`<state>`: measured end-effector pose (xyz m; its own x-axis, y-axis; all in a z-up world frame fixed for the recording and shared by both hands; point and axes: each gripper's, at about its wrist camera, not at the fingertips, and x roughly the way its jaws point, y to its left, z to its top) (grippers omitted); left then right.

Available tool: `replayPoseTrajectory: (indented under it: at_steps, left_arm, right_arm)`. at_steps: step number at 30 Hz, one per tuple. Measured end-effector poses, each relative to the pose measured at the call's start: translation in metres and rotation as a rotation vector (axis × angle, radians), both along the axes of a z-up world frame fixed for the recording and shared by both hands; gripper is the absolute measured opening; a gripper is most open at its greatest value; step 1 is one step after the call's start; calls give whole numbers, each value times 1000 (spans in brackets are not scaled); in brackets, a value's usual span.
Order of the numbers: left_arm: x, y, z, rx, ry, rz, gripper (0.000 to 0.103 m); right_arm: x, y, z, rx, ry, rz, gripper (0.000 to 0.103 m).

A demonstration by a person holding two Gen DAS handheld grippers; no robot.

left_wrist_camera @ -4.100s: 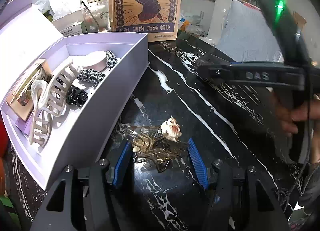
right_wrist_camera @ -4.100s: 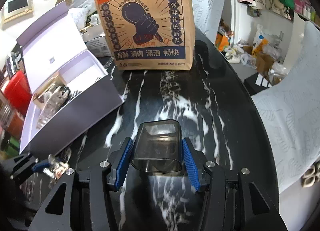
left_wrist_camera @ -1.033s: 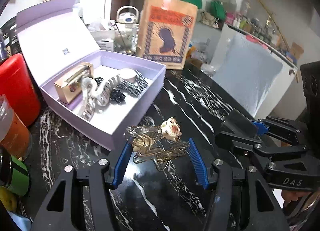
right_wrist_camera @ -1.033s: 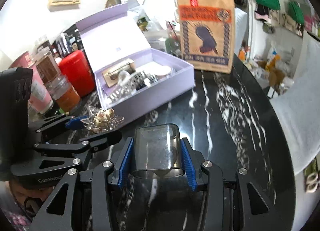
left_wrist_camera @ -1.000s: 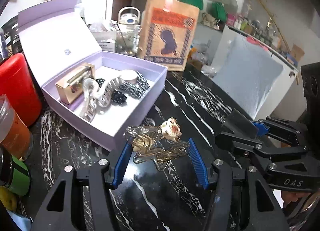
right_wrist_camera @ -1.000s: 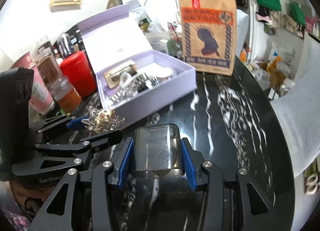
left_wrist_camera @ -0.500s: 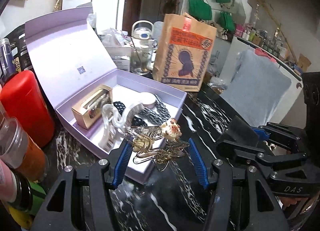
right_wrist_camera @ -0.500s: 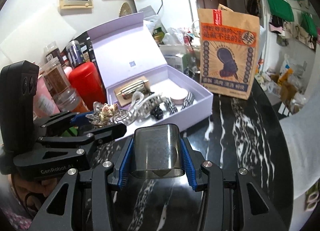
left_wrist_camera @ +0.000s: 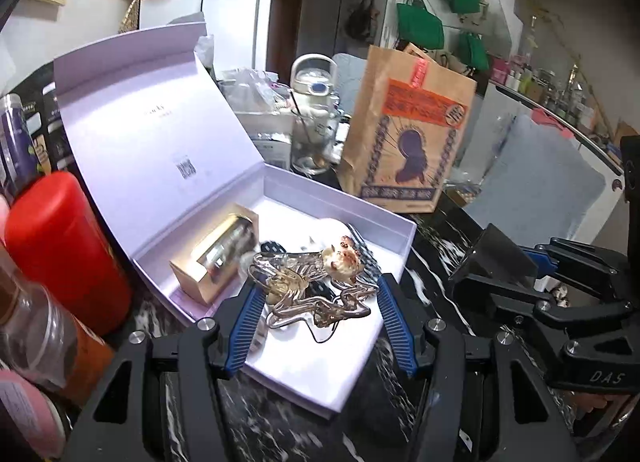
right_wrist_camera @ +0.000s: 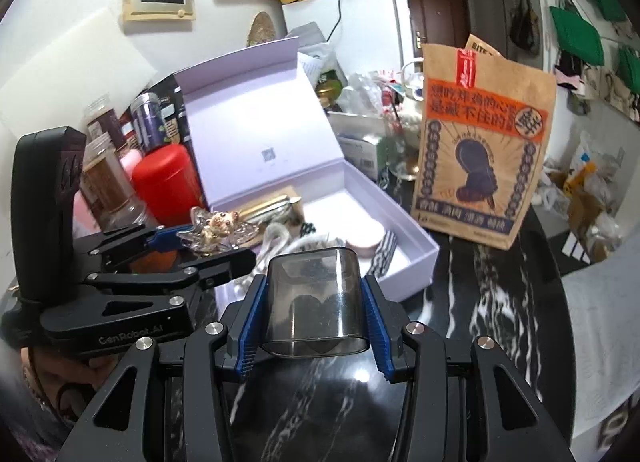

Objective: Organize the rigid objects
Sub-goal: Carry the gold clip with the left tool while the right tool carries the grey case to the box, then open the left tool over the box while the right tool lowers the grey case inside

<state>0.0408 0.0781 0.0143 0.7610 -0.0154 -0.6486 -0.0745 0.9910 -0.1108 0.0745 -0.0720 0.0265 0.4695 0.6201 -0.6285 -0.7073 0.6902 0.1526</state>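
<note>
Two grippers, each clamped: the left gripper pinches a clear star-shaped hair clip over the open lilac box. The right gripper squeezes a smoky plastic container just beside the box.

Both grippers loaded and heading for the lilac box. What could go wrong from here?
1. The clear hair clip sits loosely in the left gripper, touching its pads only at thin wire edges; it may slip or twist.
2. The lilac box is already crowded, so a drop could land on other items.
3. The right gripper with its smoky cup is close alongside; they might collide.
</note>
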Motion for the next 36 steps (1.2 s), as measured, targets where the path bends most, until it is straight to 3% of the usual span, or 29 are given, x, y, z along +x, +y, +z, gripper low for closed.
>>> replayPoseTrajectory:
  at_steps: [11, 19, 26, 36]
  left_arm:
    - [28, 19, 9, 58, 16, 56, 57]
    - [50, 27, 16, 69, -3, 44, 57]
    - [76, 35, 17, 133, -2, 51, 57]
    - [105, 42, 8, 86, 51, 69, 57]
  right_arm:
    - [22, 22, 22, 14, -67, 23, 46]
    - [46, 40, 27, 37, -64, 40, 46]
    - [71, 53, 32, 45, -64, 31, 46]
    - [109, 68, 25, 30, -33, -1, 46]
